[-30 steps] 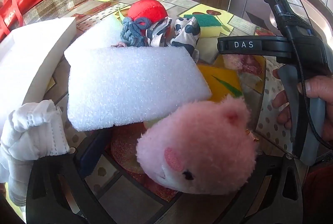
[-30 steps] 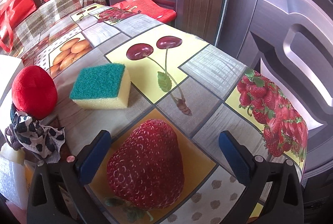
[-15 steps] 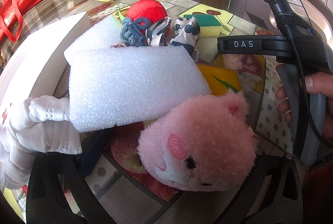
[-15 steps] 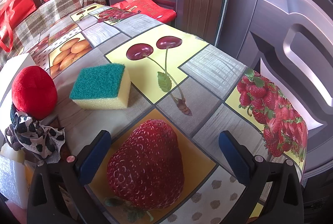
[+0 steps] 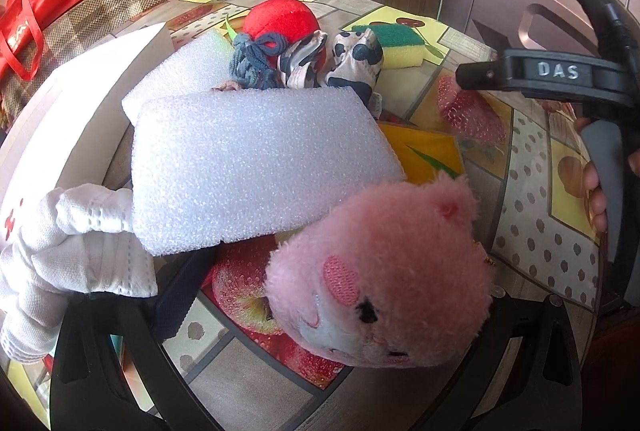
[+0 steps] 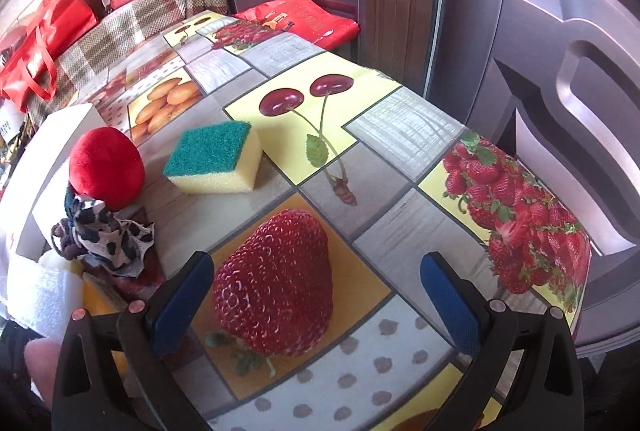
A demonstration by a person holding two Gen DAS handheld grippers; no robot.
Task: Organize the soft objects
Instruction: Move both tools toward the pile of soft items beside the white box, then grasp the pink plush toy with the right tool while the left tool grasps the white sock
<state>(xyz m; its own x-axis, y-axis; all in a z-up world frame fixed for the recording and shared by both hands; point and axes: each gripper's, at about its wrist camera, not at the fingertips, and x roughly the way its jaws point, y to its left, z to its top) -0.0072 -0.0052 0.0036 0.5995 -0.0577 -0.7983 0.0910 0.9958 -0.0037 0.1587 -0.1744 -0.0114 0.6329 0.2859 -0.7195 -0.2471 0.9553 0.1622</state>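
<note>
In the left wrist view a pink plush toy (image 5: 384, 279) lies close in front, over my left gripper's (image 5: 320, 295) right finger. A white foam block (image 5: 256, 167) lies behind it and a white cloth (image 5: 68, 255) at the left. The left blue pad (image 5: 180, 295) shows beside the plush; whether the jaws pinch anything is hidden. Further back are a red plush ball (image 5: 282, 21), blue yarn (image 5: 256, 59), a cow-print cloth (image 5: 344, 63) and a green-yellow sponge (image 5: 396, 45). My right gripper (image 6: 316, 295) is open and empty above the table; the sponge (image 6: 214, 161) and ball (image 6: 106, 167) lie ahead at its left.
A white box (image 5: 80, 111) stands at the table's left. The fruit-print tablecloth (image 6: 400, 159) covers a round table that ends near a brown door (image 6: 560, 71). Red bags (image 6: 36, 63) and a plaid sofa (image 5: 120, 7) lie beyond the far edge.
The left wrist view has shifted: the white box and cloth sit further right and the pink plush has turned slightly. The right gripper has not moved.
</note>
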